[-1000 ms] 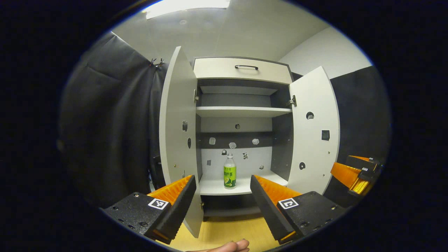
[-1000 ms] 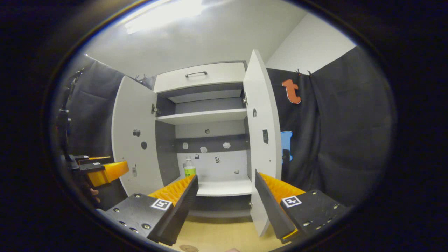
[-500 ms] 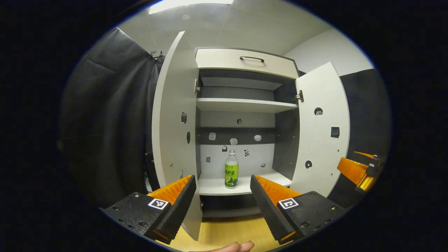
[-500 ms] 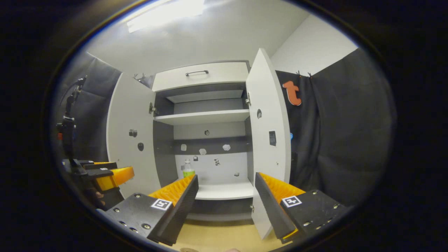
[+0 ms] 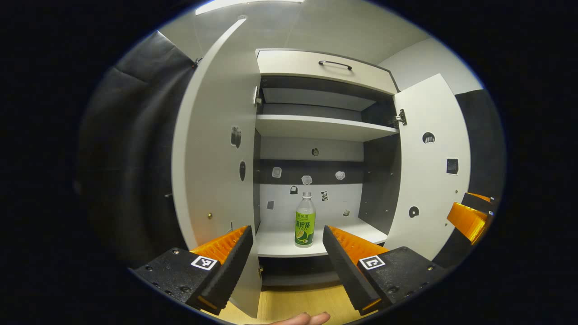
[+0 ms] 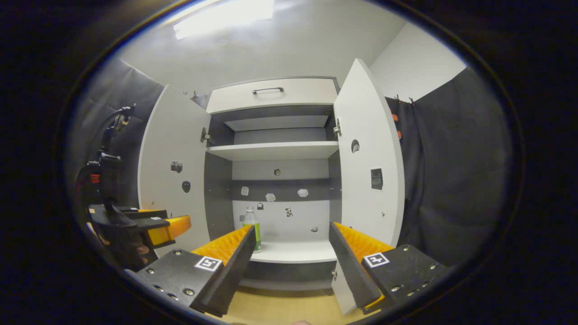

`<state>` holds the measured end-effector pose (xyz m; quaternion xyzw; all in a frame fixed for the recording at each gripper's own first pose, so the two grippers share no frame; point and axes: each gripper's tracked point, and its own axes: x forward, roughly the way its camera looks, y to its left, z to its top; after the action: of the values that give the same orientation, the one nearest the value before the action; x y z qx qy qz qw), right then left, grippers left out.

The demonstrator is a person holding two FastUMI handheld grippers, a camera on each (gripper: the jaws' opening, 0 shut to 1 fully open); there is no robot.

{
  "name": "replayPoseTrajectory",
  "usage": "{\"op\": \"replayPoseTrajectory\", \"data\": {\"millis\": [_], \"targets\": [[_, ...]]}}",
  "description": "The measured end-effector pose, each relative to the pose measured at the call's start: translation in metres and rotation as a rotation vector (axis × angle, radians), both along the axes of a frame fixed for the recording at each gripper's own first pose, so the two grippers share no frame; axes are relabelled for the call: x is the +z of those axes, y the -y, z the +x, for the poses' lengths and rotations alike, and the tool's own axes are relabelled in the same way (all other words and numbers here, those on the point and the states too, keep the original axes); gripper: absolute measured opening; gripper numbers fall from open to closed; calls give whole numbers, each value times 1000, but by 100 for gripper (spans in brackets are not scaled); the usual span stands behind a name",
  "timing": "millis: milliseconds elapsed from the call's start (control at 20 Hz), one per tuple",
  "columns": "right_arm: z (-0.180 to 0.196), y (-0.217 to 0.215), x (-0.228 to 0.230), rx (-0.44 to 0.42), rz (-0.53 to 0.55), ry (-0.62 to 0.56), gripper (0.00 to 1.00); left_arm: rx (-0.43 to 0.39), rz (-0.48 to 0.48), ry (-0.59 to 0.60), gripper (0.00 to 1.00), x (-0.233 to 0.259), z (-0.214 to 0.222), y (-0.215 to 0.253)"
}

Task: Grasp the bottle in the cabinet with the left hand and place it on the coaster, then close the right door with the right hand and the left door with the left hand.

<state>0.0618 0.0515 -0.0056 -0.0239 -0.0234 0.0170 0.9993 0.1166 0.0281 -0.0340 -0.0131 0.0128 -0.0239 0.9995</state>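
A clear bottle (image 5: pixel 305 220) with a green label stands upright on the cabinet's bottom shelf (image 5: pixel 289 246), near its middle. Both white doors hang wide open: the left door (image 5: pixel 212 171) and the right door (image 5: pixel 429 167). My left gripper (image 5: pixel 286 234) is open, a short way in front of the shelf, with the bottle seen between its fingers. My right gripper (image 6: pixel 291 234) is open too, facing the cabinet from farther back; there the bottle (image 6: pixel 251 221) is partly hidden behind its left finger. The right door (image 6: pixel 368 162) stands just above its right finger.
An upper shelf (image 5: pixel 320 128) and a drawer with a dark handle (image 5: pixel 335 65) sit above. Light wooden floor (image 5: pixel 293 302) lies below the cabinet. A person's fingertip (image 5: pixel 307 319) shows at the bottom edge. The other gripper (image 6: pixel 153 225) appears at left in the right gripper view.
Both grippers have moved closer to the cabinet, which looms larger. The bottle now looks nearer between my left gripper's fingers. Both grippers stay open.
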Motion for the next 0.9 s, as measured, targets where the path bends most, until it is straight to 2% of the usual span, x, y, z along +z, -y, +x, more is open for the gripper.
{"op": "replayPoseTrajectory", "data": {"millis": [550, 900], "targets": [[34, 18, -5, -59, -19, -8, 98, -59, -18, -34, 99, -45, 113, 41], [40, 35, -8, -85, -30, -9, 98, -26, 30, -16, 99, -75, 202, 57]]}}
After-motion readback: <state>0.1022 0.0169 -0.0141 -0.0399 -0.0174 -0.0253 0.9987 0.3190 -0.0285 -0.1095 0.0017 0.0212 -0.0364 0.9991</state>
